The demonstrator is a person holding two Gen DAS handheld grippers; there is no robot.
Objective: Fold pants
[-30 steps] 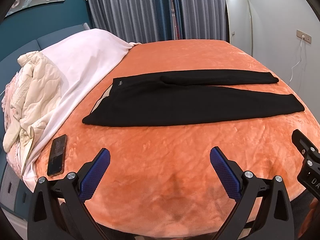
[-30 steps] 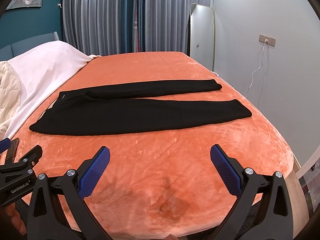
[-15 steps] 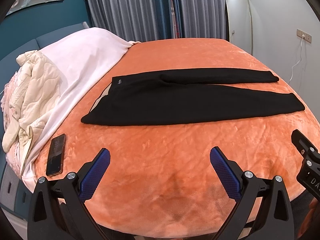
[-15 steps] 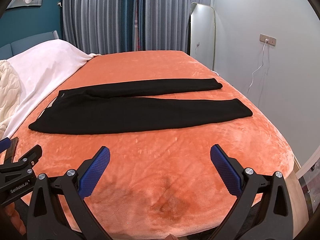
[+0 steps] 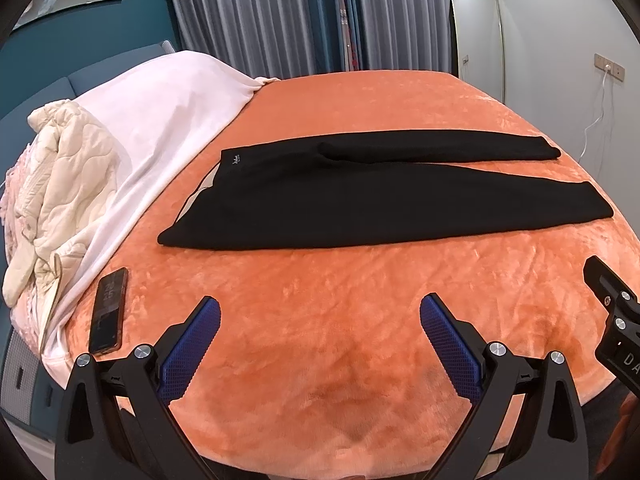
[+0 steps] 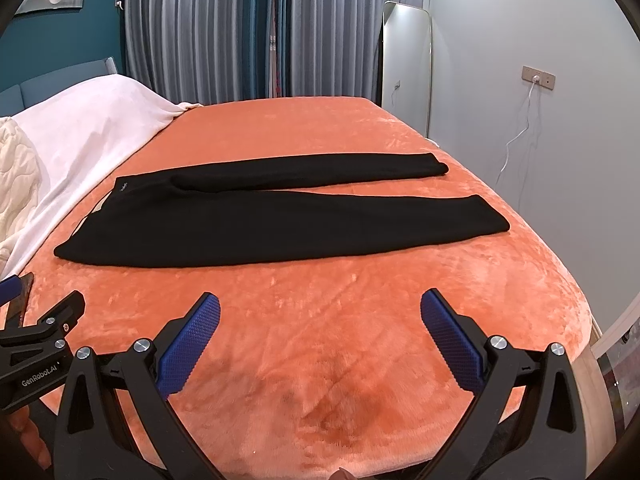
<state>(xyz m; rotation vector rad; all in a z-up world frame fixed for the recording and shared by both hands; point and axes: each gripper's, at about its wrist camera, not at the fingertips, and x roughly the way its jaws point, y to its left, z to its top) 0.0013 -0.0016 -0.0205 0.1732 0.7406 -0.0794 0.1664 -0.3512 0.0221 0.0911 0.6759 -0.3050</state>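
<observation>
Black pants [image 5: 360,200] lie flat across the orange bed, waistband to the left, both legs stretched to the right and slightly apart. They also show in the right wrist view [image 6: 280,224]. My left gripper [image 5: 320,320] is open and empty, hovering over the near edge of the bed, well short of the pants. My right gripper [image 6: 320,320] is open and empty too, beside the left one and to its right. Each gripper's body shows at the edge of the other's view.
The orange blanket [image 5: 340,340] covers the bed. A phone [image 5: 109,310] lies near the left front corner. A white sheet [image 5: 160,108] and a cream quilt [image 5: 56,188] sit at the left. A mirror [image 6: 406,68] and a wall [image 6: 540,40] stand at the right.
Both views have shifted only slightly; the pants sit a little higher and further left in frame. Both grippers stay open and the pants have not moved.
</observation>
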